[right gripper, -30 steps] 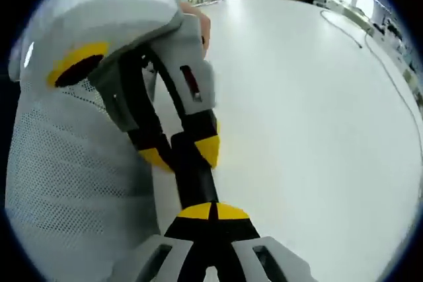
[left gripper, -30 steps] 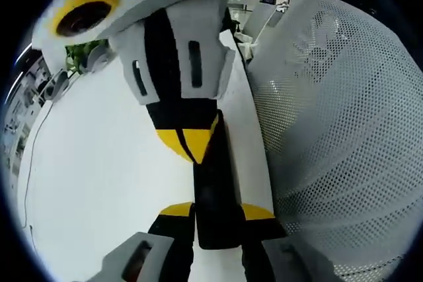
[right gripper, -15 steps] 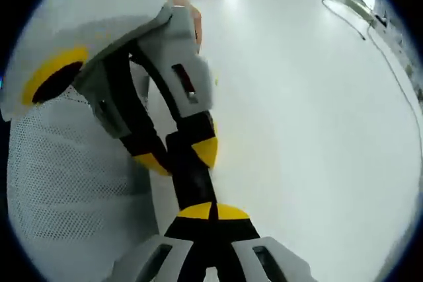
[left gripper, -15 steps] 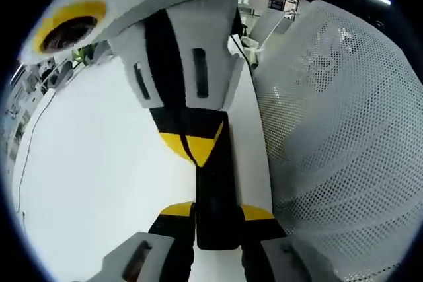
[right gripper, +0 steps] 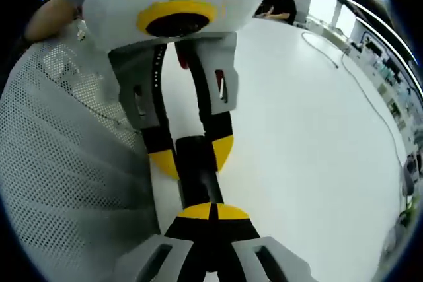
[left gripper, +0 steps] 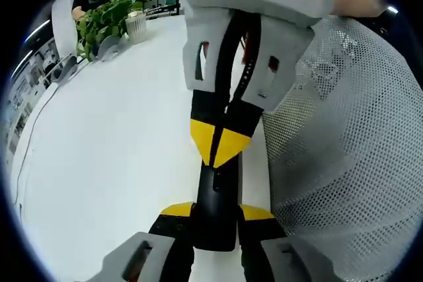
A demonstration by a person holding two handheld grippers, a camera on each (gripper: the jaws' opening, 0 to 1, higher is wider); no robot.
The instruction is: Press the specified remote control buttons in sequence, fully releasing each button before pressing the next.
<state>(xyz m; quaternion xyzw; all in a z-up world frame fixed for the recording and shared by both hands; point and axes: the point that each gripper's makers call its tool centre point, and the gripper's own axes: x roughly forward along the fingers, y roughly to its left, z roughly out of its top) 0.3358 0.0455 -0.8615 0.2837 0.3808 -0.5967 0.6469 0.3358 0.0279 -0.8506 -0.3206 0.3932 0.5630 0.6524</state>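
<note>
A long black remote control (left gripper: 215, 196) lies lengthwise between the yellow pads of my left gripper (left gripper: 215, 213), which is shut on its near end. My right gripper (left gripper: 219, 148) comes down from the top of the left gripper view with its yellow tips together, resting on the remote's upper face. In the right gripper view my right gripper (right gripper: 211, 212) is shut, its tips touching the remote (right gripper: 195, 171). Beyond it the left gripper (right gripper: 192, 156) clamps the remote's far end. The buttons are hidden.
A white table (left gripper: 99, 150) spreads beneath both grippers. A grey mesh chair back (left gripper: 344, 163) stands close beside them, also seen as mesh (right gripper: 66, 163). A potted plant (left gripper: 106, 21) sits at the far edge. A cable (right gripper: 370, 97) runs across the table (right gripper: 297, 130). People sit behind.
Both views have swung, so each gripper now sees the other head-on rather than slanted. The right tips stay on the remote and the left grip is unchanged.
</note>
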